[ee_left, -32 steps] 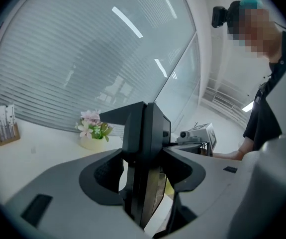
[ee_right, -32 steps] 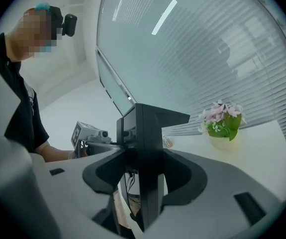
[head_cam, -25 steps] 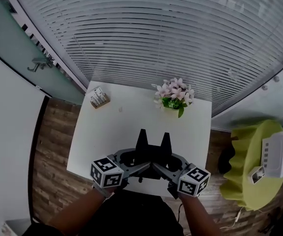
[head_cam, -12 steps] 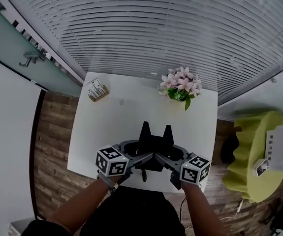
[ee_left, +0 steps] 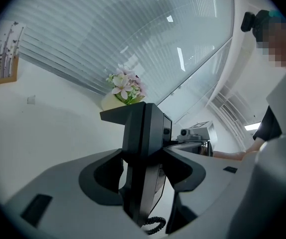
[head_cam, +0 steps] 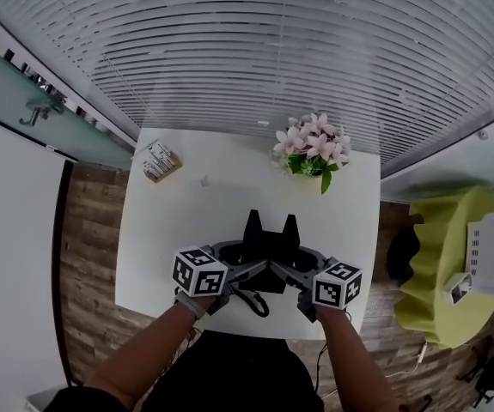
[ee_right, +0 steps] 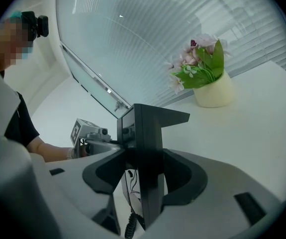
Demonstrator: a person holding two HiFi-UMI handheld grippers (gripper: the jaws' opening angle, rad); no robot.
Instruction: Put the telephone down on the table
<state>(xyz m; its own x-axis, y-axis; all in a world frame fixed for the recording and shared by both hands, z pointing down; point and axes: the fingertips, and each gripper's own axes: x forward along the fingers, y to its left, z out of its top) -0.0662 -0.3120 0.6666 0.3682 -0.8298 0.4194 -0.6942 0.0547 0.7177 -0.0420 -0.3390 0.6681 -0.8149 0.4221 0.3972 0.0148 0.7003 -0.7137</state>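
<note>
**Telephone clamped between both grippers over the near edge of the desk**

Head view: I see the black angular plastic telephone (head_cam: 270,245) held between my two tools above the near part of the square white desk (head_cam: 182,221). The left gripper (head_cam: 245,264) presses in from the left and the right gripper (head_cam: 296,269) from the right. A black coiled cord (head_cam: 252,302) loops out beneath the telephone, near the desk's near edge. I cannot tell whether the telephone's base touches the desk. At the far edge stands a cream pot of pink flowers (head_cam: 314,147), and at the far left corner a small wooden holder with printed cards (head_cam: 157,160). Off to the right, beyond the desk, is a round lime-green stool (head_cam: 440,269).

Left gripper view: the grey jaws are closed on the telephone's edge, the cord curling just below them. The flowers stand far behind.

Right gripper view: these jaws likewise clamp the telephone's opposite edge, with the left gripper's marker cube (ee_right: 81,131) visible past it.
</note>
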